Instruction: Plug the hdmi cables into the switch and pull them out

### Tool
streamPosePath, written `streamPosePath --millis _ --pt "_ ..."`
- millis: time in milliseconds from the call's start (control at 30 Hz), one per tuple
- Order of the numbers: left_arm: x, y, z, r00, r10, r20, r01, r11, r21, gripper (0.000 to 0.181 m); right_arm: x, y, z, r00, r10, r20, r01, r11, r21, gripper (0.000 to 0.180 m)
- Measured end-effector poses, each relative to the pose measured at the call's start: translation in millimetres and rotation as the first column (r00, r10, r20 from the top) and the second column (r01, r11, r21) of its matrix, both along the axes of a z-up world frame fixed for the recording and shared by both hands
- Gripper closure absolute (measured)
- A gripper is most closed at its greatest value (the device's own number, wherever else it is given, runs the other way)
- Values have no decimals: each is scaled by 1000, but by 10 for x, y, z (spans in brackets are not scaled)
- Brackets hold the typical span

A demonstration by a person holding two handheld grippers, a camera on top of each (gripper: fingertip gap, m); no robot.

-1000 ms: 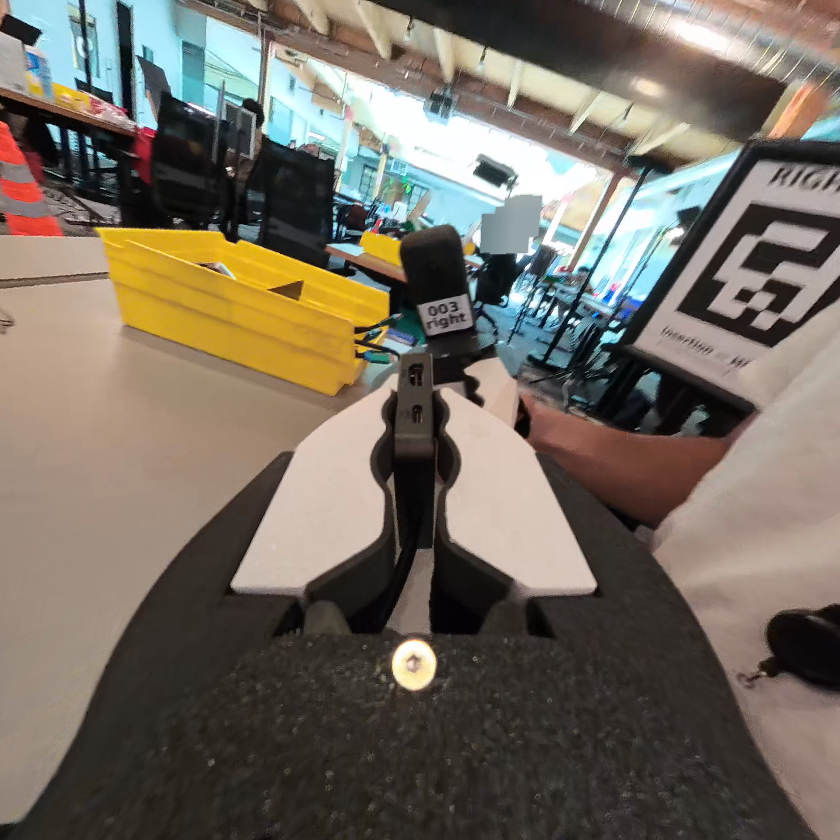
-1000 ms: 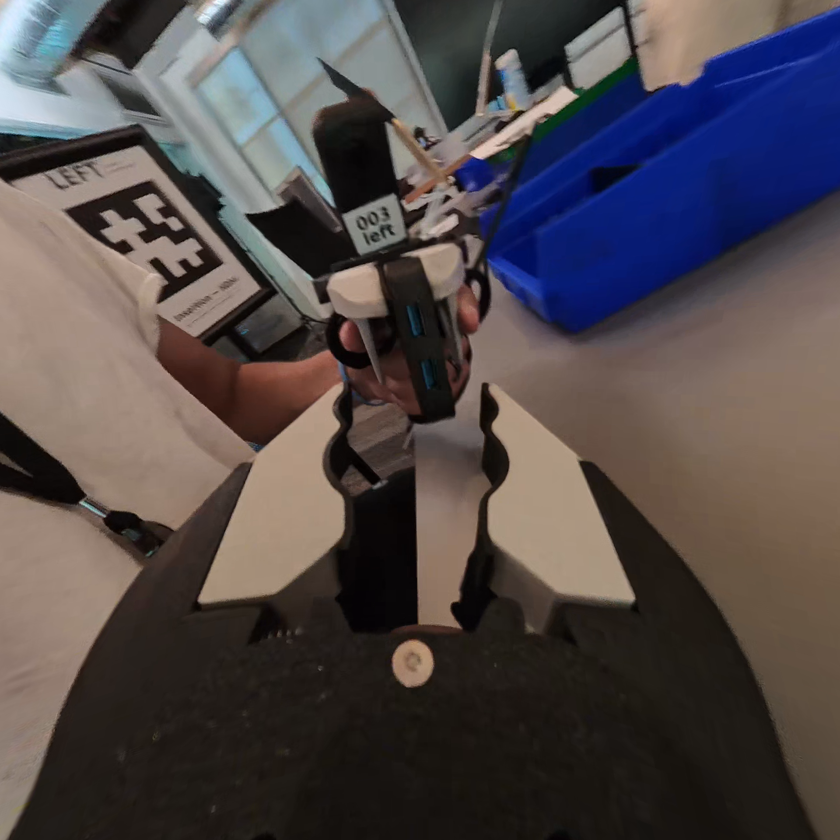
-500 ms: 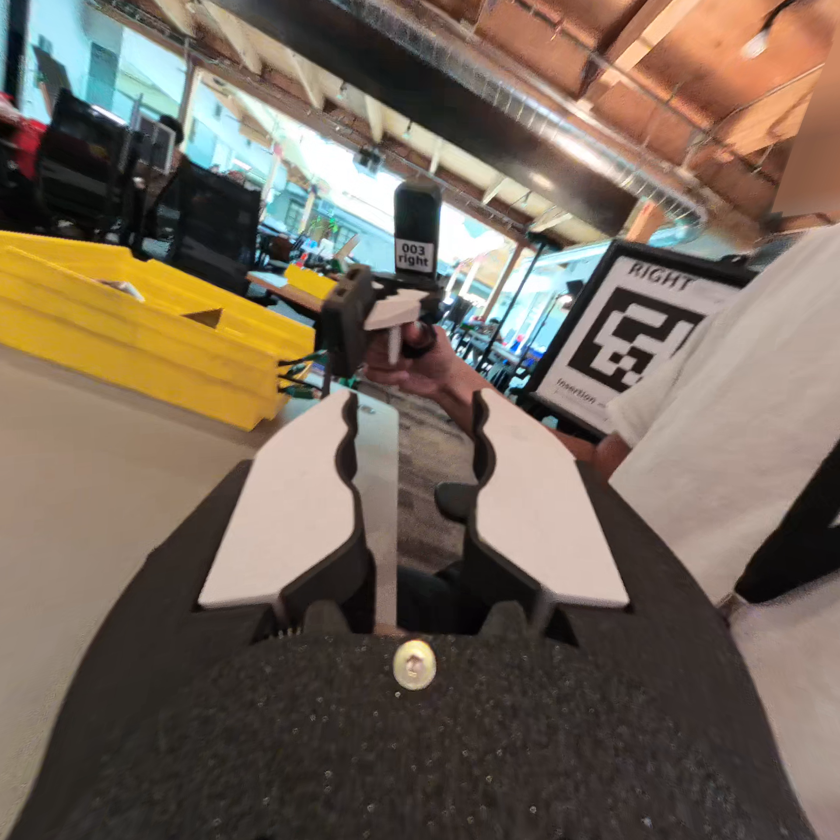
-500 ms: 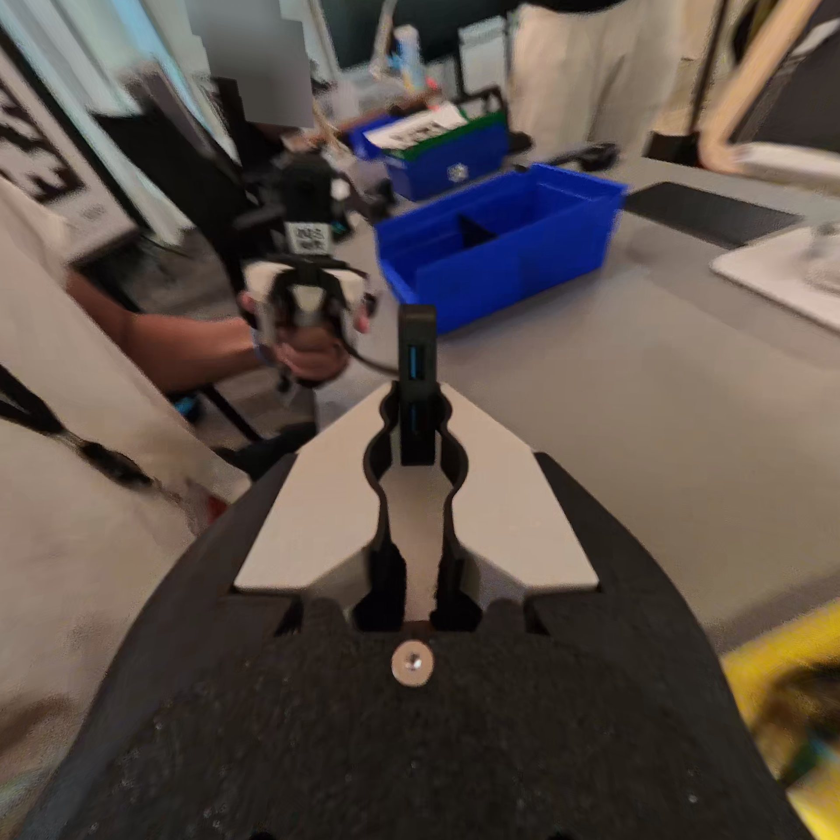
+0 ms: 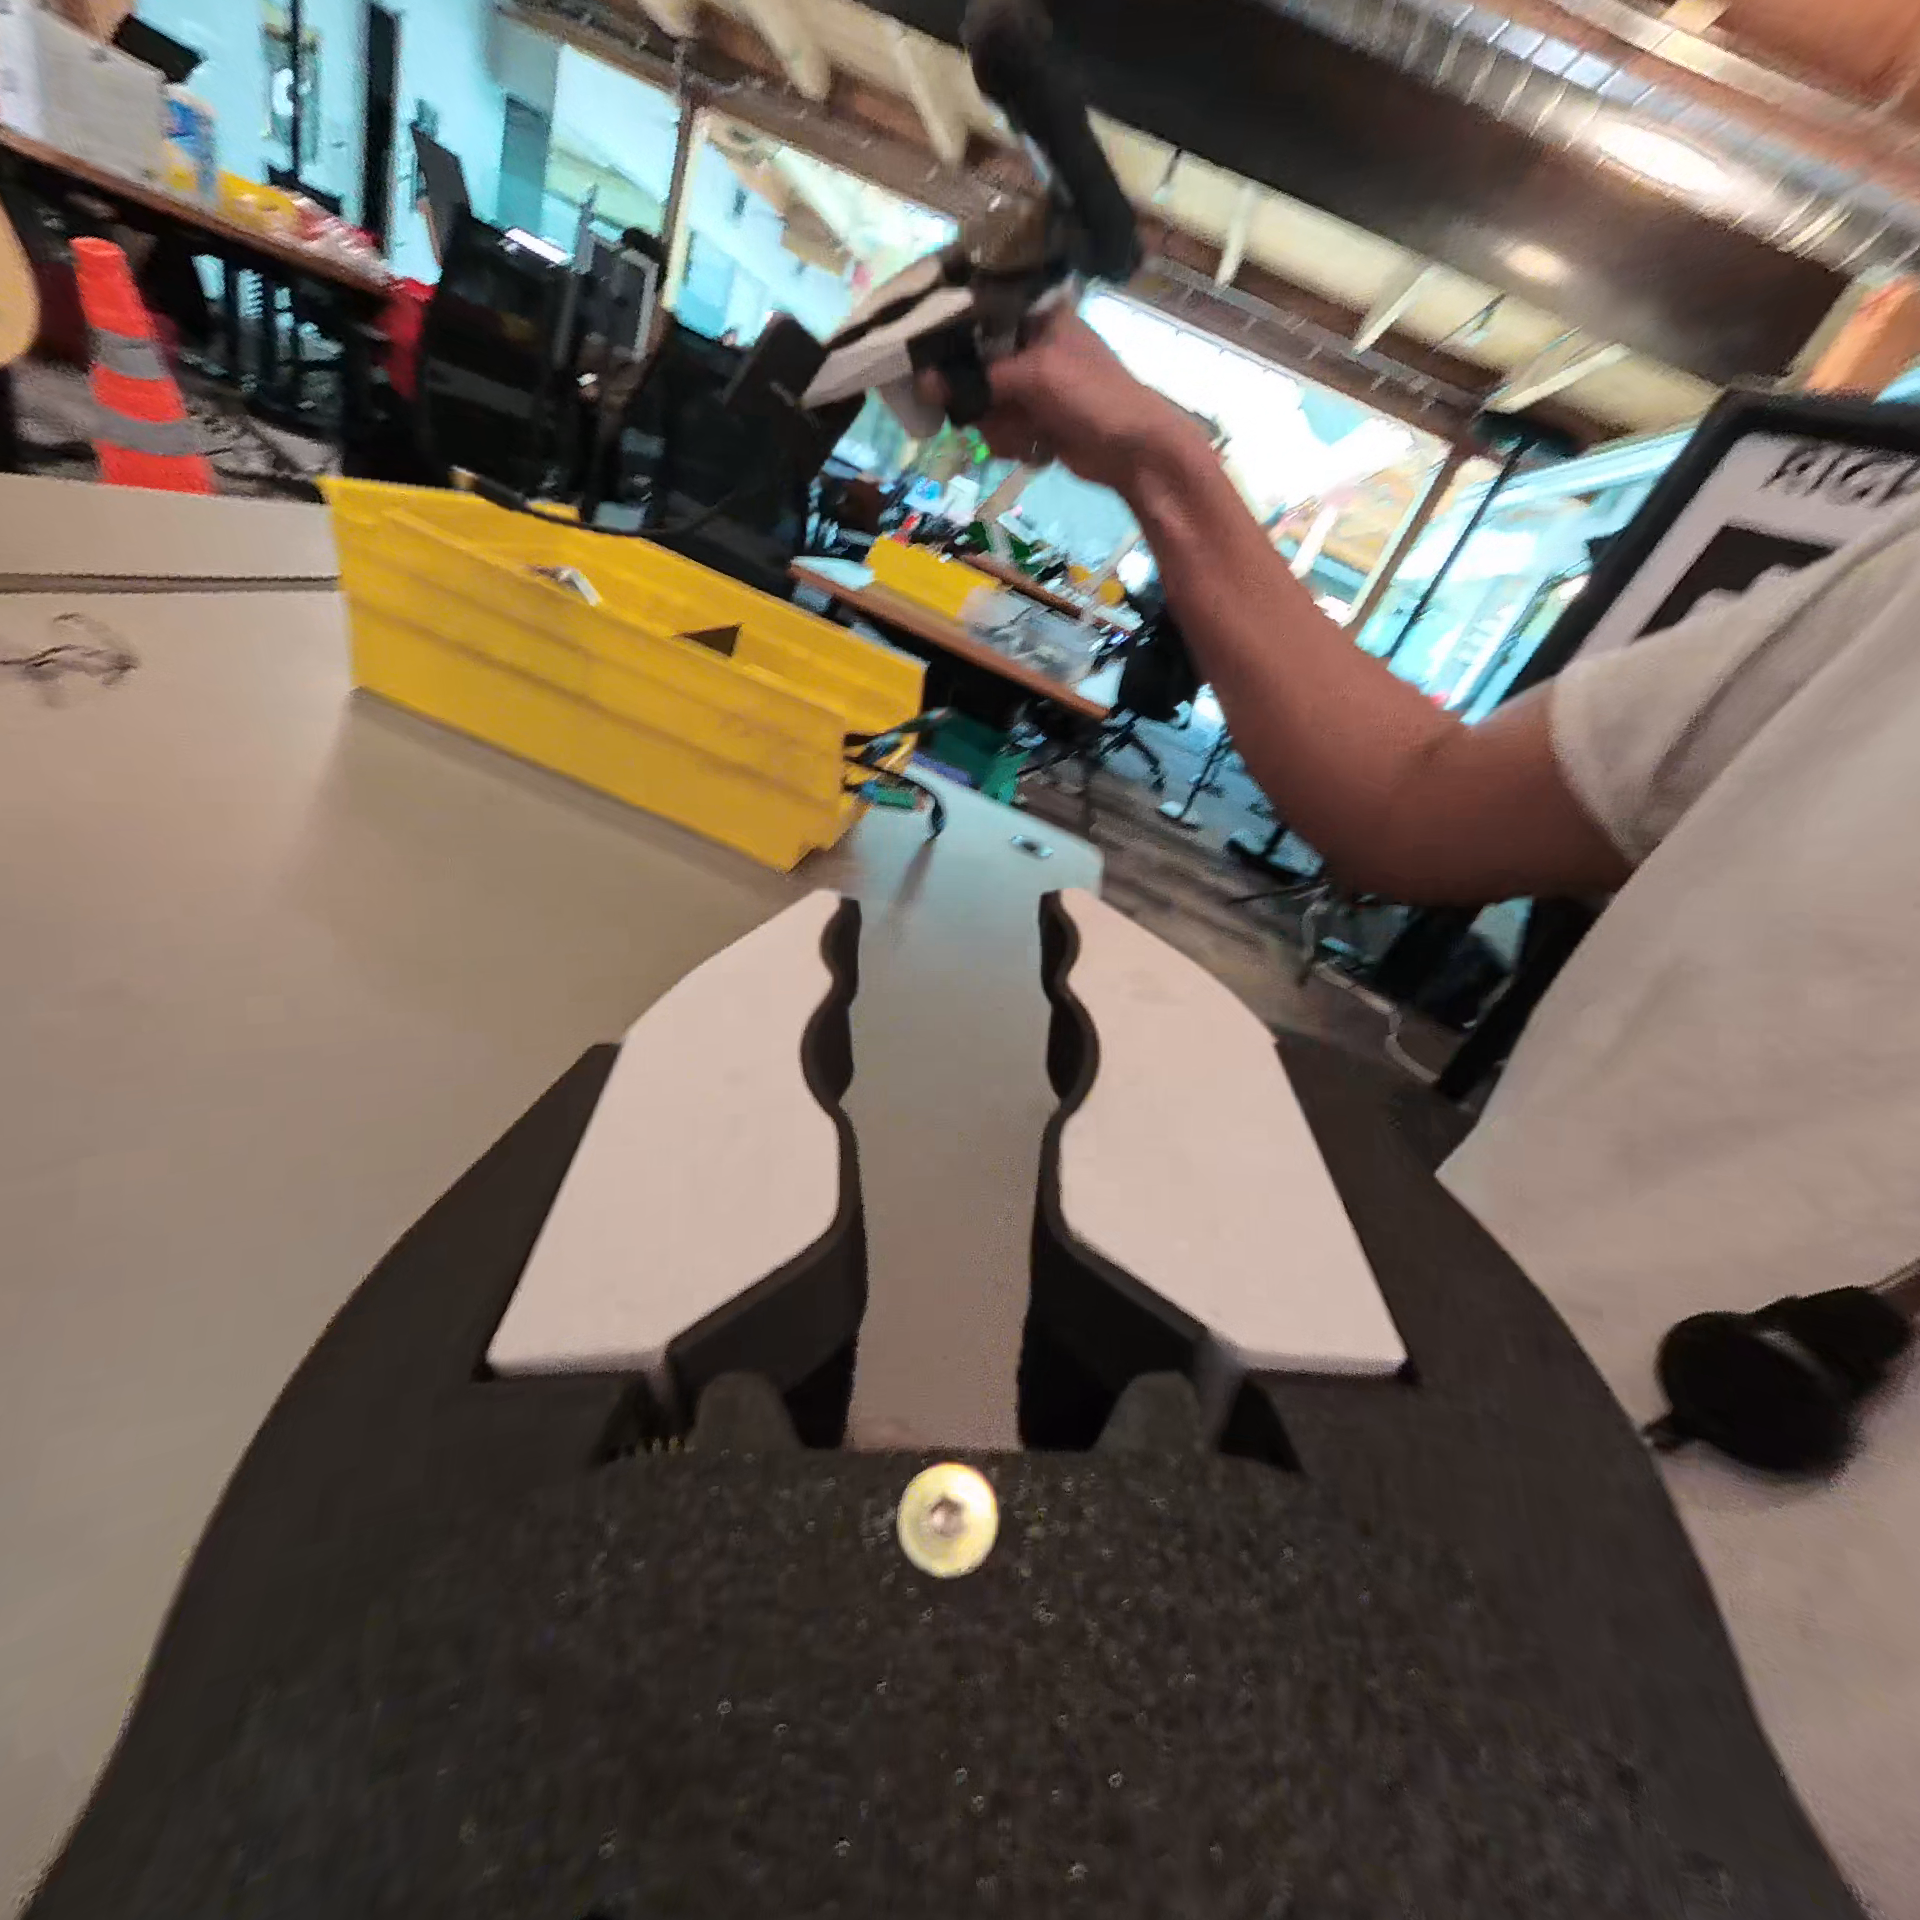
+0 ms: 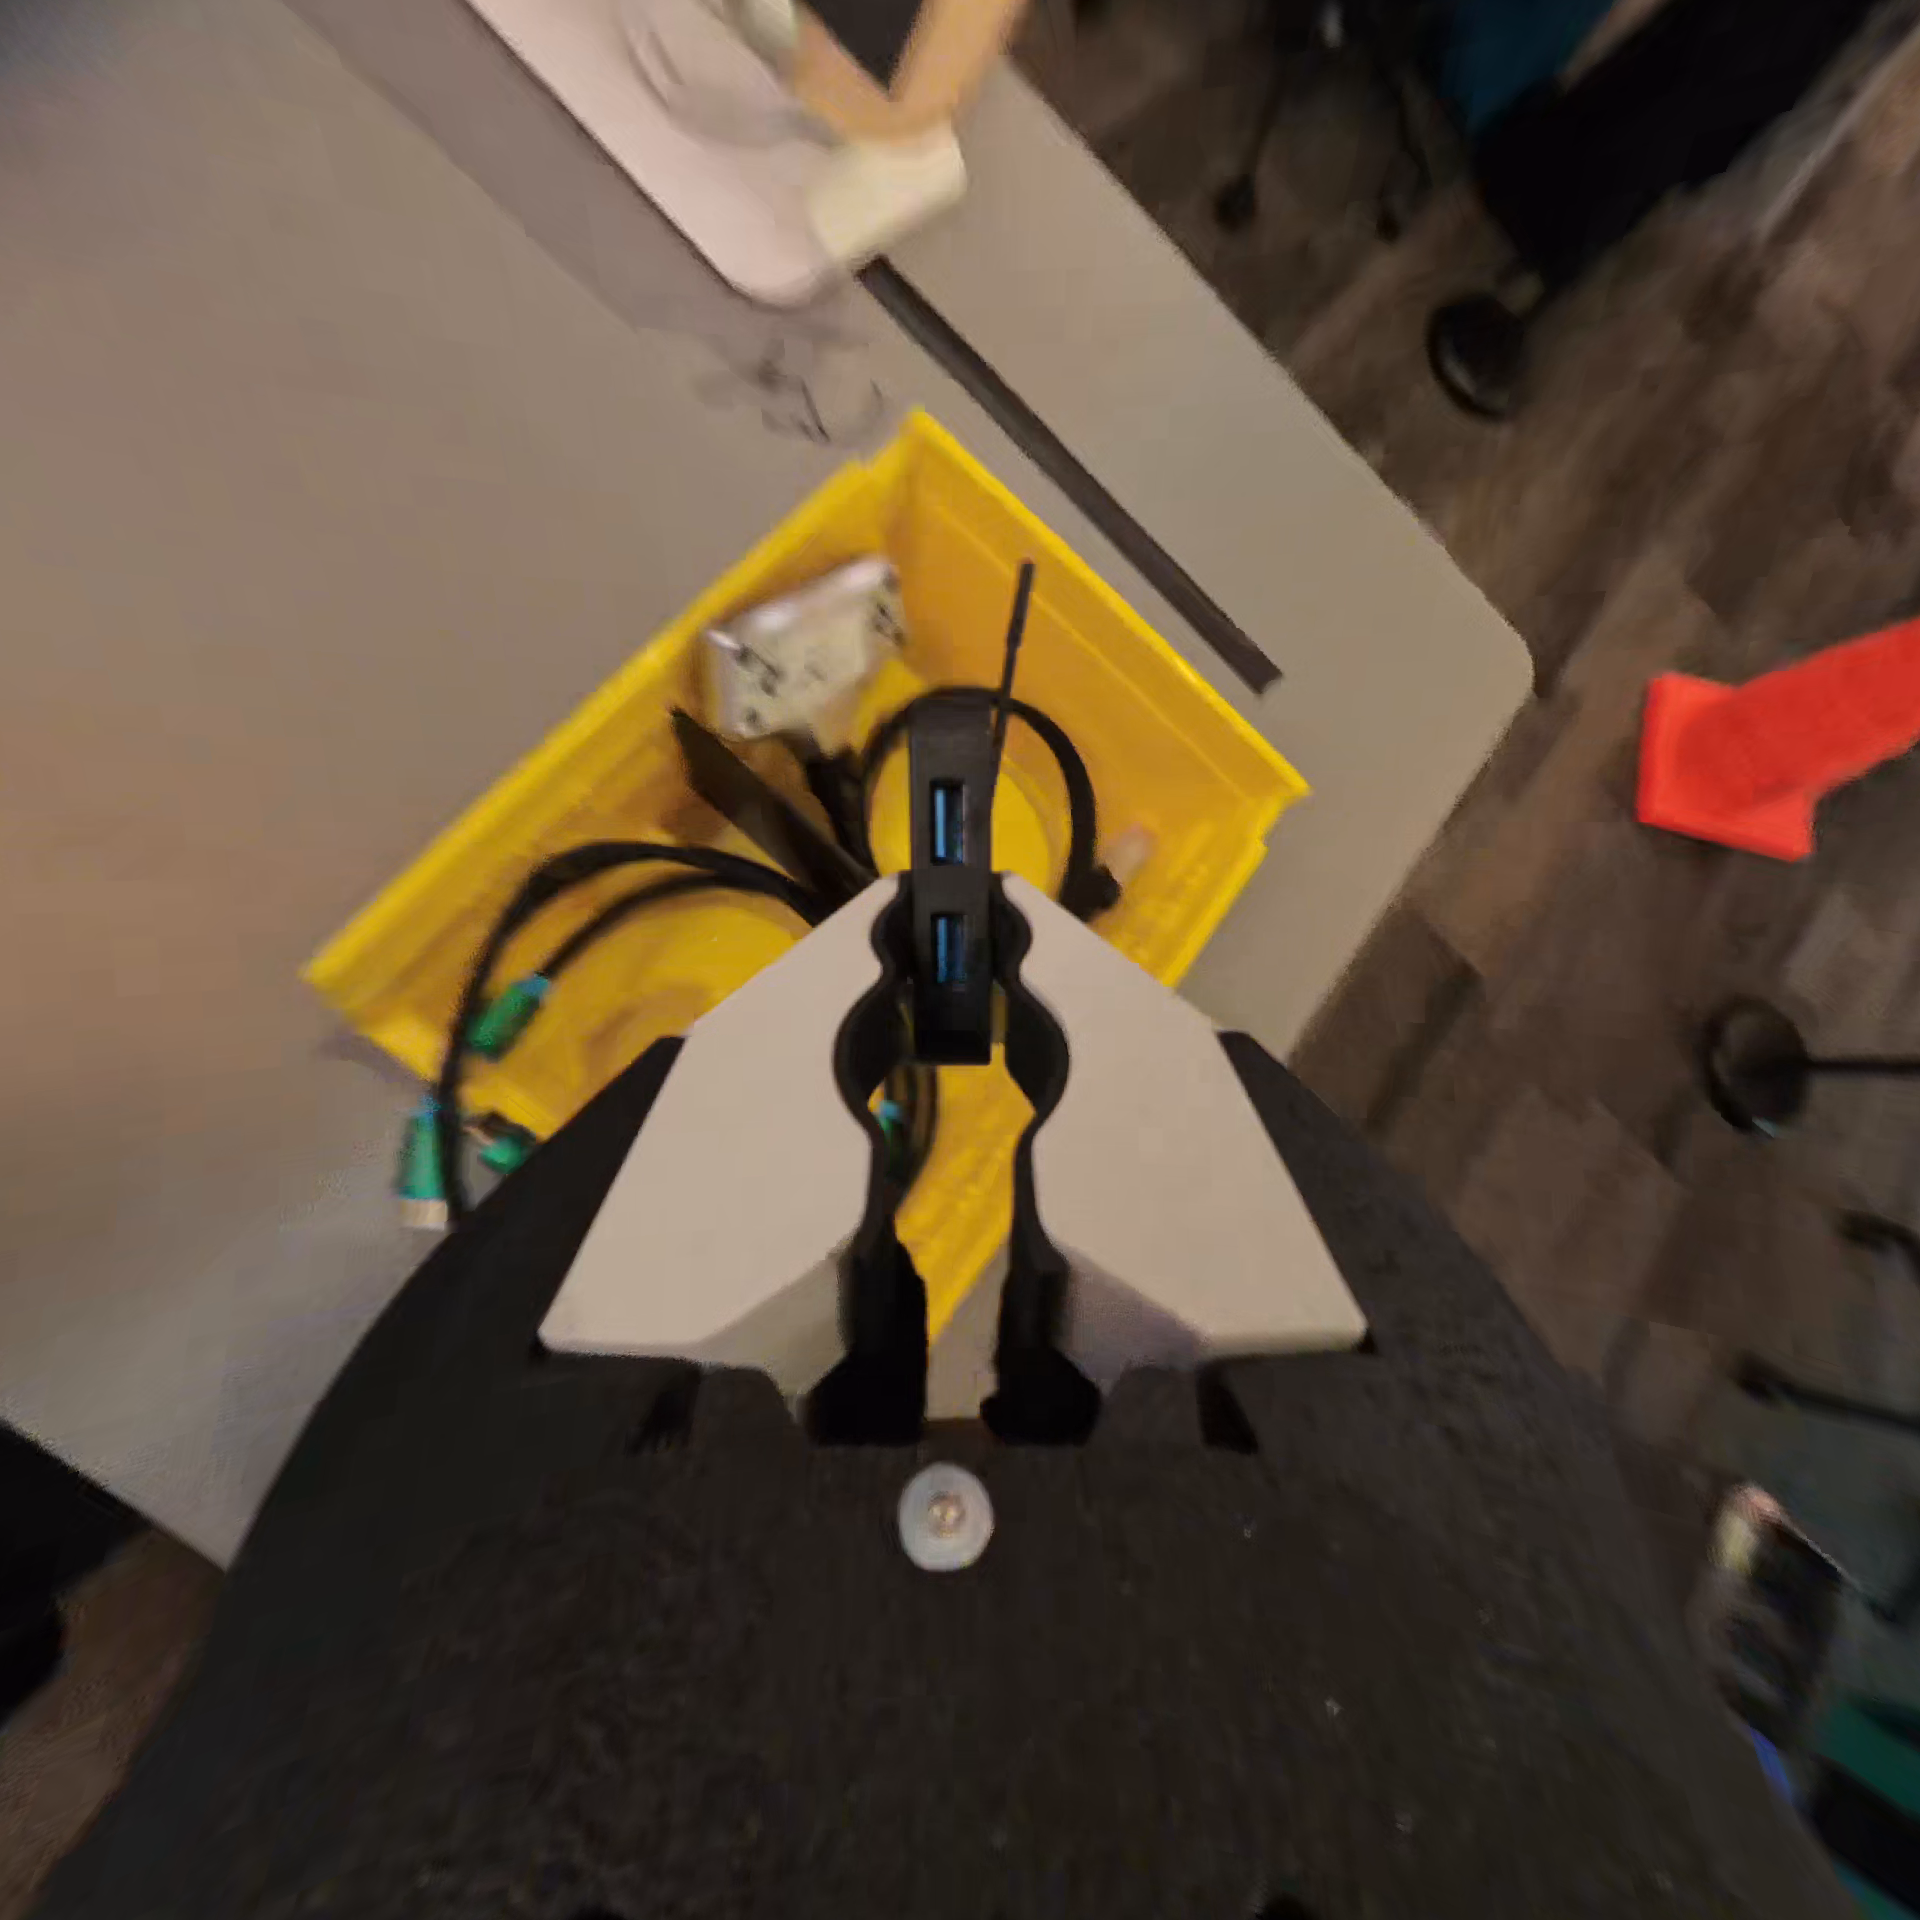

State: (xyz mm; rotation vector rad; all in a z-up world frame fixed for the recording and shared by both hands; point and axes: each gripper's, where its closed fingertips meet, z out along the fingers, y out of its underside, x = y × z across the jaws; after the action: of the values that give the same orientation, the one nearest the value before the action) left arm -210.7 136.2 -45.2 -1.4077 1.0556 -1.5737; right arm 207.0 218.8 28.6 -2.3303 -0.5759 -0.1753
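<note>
The switch, a slim black block with two blue ports, is clamped between the fingers of the right claw and held above the yellow bin. Black cables with green plugs are seen coiled in that bin. The left claw is held parted and empty over the tabletop.

The bin sits on the table near its corner. Cables lie coiled inside it, some ends trailing onto the table.
</note>
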Motion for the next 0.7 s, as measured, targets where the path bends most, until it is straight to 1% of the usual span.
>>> streamPosePath --millis 67,167,200,267,300,367,467,533,567,600,667,700 --pt "-47 -12 -96 999 29 -40 -28 999 28 148 134 149 -220 997 0 71 8 993 -114 167" --pt "-119 -26 -177 995 64 -72 -60 997 55 149 248 481 -598 998 11 65 5 972 -233 167" --pt "-142 -21 -193 994 76 -79 -72 995 63 150 305 554 -772 999 -11 44 24 952 -304 167" --pt "-190 15 -211 990 110 -91 -104 992 75 150 371 617 -1155 998 -63 7 59 880 -472 168" --pt "-216 39 -216 987 129 -95 -121 989 80 150 316 681 -1317 998 -63 -27 40 857 -514 167" --pt "-270 107 -222 980 173 -100 -164 982 89 150 58 851 -1528 987 -42 -154 -46 849 -527 167" --pt "-374 243 -262 958 260 -122 -247 963 112 150 -105 960 -1794 981 -77 -176 -40 814 -580 164" --pt "-467 316 -307 935 321 -149 -298 942 156 149 -209 955 -1836 978 -79 -195 -52 807 -588 159" --pt "-524 349 -334 920 355 -166 -325 927 186 147 -213 957 -1806 979 -73 -192 -50 822 -567 157" --pt "-589 385 -364 901 393 -185 -353 911 214 145 -245 964 -1729 973 -71 -220 -58 847 -528 149" --pt "-726 433 -414 865 454 -213 -398 880 260 142 -360 943 -1427 938 -86 -337 -68 905 -420 140" --pt "-796 450 -424 849 481 -219 -418 865 278 140 -360 916 -1229 928 -97 -359 -36 937 -346 136"
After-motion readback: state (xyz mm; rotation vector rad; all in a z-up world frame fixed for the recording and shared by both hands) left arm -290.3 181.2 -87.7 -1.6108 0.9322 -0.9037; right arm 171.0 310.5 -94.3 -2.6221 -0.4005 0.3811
